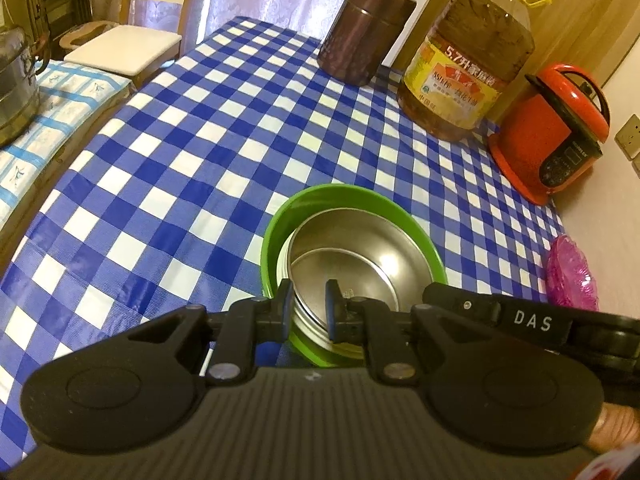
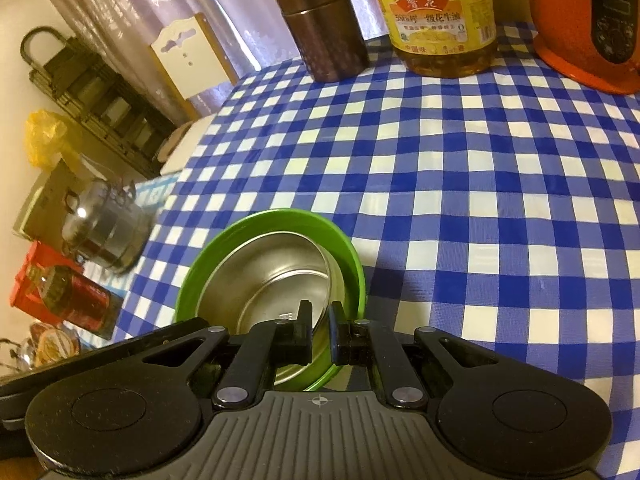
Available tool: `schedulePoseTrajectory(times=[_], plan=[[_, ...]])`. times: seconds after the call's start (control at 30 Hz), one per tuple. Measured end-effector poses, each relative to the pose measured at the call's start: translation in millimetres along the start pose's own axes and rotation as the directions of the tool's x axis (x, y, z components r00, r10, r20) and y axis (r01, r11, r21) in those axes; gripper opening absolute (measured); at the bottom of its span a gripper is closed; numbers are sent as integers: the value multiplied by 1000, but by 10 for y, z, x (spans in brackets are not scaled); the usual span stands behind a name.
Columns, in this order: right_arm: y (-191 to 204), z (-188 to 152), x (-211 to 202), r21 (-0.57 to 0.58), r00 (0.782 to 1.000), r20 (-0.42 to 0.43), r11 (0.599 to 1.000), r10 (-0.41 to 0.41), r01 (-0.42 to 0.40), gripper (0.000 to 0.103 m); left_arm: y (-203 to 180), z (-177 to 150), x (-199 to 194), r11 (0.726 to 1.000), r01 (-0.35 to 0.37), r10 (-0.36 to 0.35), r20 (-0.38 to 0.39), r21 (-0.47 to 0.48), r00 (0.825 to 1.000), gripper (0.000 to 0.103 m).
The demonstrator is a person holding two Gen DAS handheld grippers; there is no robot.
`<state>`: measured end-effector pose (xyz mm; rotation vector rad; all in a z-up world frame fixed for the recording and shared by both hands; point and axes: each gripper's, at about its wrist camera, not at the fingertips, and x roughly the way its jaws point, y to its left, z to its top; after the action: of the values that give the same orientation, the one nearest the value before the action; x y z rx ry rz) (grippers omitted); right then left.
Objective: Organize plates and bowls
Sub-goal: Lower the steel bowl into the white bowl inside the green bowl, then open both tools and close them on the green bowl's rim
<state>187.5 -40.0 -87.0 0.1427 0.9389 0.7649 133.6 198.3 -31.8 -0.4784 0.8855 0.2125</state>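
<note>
We see the nesting mostly done: steel bowl [image 1: 360, 252] sits inside the green bowl [image 1: 280, 224], both on the blue-and-white checked tablecloth [image 1: 160, 160], near the front edge, well apart from the jars at the back. In the left view a second steel rim shows under the first, so maybe two metal bowls stacked; we can't tell for sure.

Left gripper [image 1: 309, 308] is nearly closed, pinching the near rim of the steel bowl, one finger inside, one between the steel and green walls. Right gripper [image 2: 320, 336] is closed tight on the stack's right-hand edge; its fingers seem to clamp the steel wall, possibly with the green rim too, hard to tell.

Left to do, as we judge it: the pink glass dish [image 1: 572, 276] sits alone at the table's right edge, not yet grouped. The stack probably needs settling or moving, then release.

Materials: steel is brushed, shiny, thin-walled, round. Green bowl is smooth, matte, likely plastic or enamel, with a wide rim. Pink dish is ribbed, translucent. Cloth is glossy vinyl, slightly wrinkled. Behind stand a brown metal canister [image 1: 364, 28], an oil jug [image 1: 468, 60] and an orange cooker [image 1: 552, 132].
</note>
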Motion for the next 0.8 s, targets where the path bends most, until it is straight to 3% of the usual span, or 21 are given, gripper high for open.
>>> schedulePoseTrajectory(times=[0.13, 0.33, 0.37, 0.4, 0.47, 0.67, 0.8], plan=[[-43, -16, -86, 14, 1000, 14, 1000, 19, -19, 8, 6, -10, -102, 1000, 14, -14, 25, -7, 1000, 14], [-134, -49, -238, 49, 999, 42, 998, 30, -32, 12, 60, -44, -283, 999, 31, -29, 75, -33, 997, 28], [-150, -59, -262, 54, 998, 46, 998, 31, -33, 21, 74, -52, -315, 999, 30, -27, 85, -38, 996, 31], [-174, -71, -288, 62, 998, 50, 998, 29, -32, 38, 87, -60, -348, 999, 29, -25, 95, -41, 995, 32], [-225, -110, -347, 82, 997, 65, 996, 30, -35, 54, 115, -71, -401, 999, 26, -20, 109, -48, 994, 37], [-346, -175, -409, 139, 996, 69, 989, 50, -59, 54, 214, -120, -416, 998, 2, 4, 95, -57, 995, 52], [-375, -222, -423, 164, 997, 66, 984, 51, -61, 54, 282, -157, -352, 997, -4, 10, 70, -79, 997, 54]])
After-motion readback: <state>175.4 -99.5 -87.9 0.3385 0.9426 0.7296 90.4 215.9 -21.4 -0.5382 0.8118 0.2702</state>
